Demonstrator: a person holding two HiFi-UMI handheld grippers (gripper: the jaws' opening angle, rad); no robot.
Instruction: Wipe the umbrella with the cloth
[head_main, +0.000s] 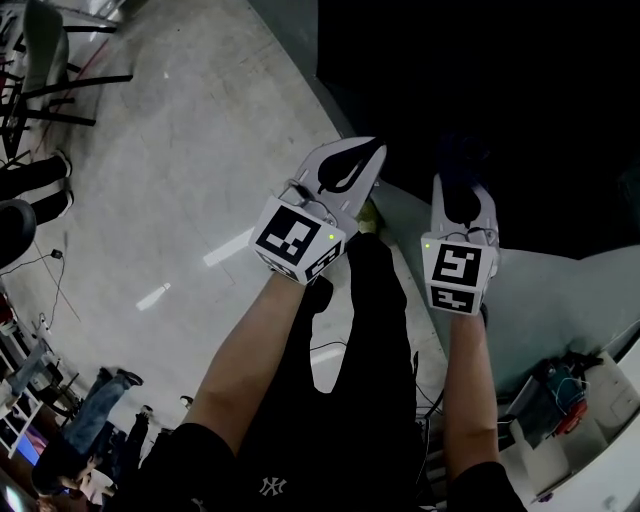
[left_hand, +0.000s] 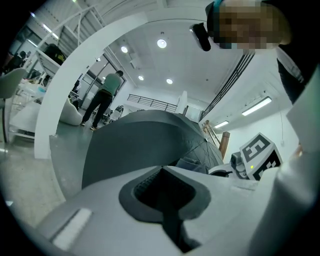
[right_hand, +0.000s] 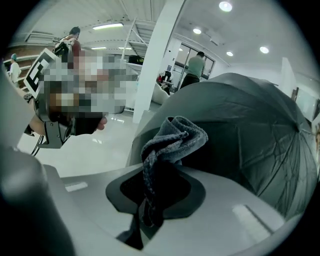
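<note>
Umbrella (right_hand: 250, 125) stands open, its dark ribbed canopy filling the right half of the right gripper view and rising as a dome just beyond the left gripper (left_hand: 162, 192) in that gripper's own view. Right gripper (right_hand: 157, 192) has its fingers clamped on a grey cloth (right_hand: 172, 137), whose bunched upper end stands above them in front of the canopy's left edge; whether it touches the fabric cannot be told. Left gripper's fingers are closed together with nothing between them.

From the head view, pale polished floor (head_main: 180, 150) lies open to the left of both tools, while the upper right is dark. Both bare forearms reach forward side by side, with the marker cubes above the wrists. The left gripper (head_main: 350, 165) tilts toward the right one, and the right gripper (head_main: 462, 195) points straight ahead into the dark.

A white column (right_hand: 155, 65) rises left of the canopy, and a person in a green top (left_hand: 107, 97) stands well off on the floor
</note>
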